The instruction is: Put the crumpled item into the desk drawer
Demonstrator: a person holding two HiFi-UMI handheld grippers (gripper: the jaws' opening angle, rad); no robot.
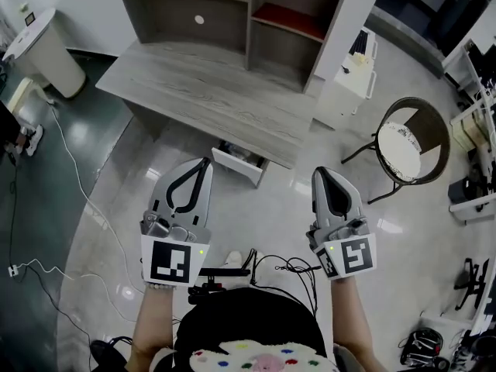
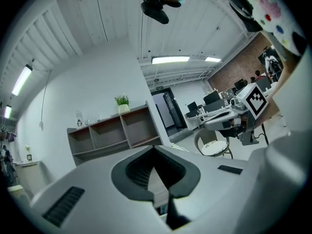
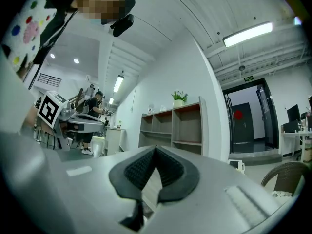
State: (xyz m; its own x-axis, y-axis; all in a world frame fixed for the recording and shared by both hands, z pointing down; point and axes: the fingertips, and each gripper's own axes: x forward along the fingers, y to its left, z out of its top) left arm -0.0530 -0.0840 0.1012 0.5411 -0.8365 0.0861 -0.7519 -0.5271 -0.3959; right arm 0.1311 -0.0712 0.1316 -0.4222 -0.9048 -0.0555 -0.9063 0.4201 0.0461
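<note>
In the head view the grey wooden desk (image 1: 209, 91) lies ahead, and a white drawer (image 1: 239, 163) stands partly pulled out under its front edge. No crumpled item shows in any view. My left gripper (image 1: 204, 163) is held level just before the drawer, its jaws shut with nothing between them. My right gripper (image 1: 321, 173) hangs beside it to the right, also shut and empty. In the left gripper view the closed jaws (image 2: 155, 148) point at the shelf unit (image 2: 114, 133). The right gripper view shows its closed jaws (image 3: 155, 150) aimed the same way.
A brown shelf unit (image 1: 232, 6) stands behind the desk. A white bin (image 1: 43, 49) is at the far left, a low white cabinet (image 1: 353, 80) right of the desk, and a round chair (image 1: 411, 142) further right. Cables (image 1: 70, 161) run over the glossy floor.
</note>
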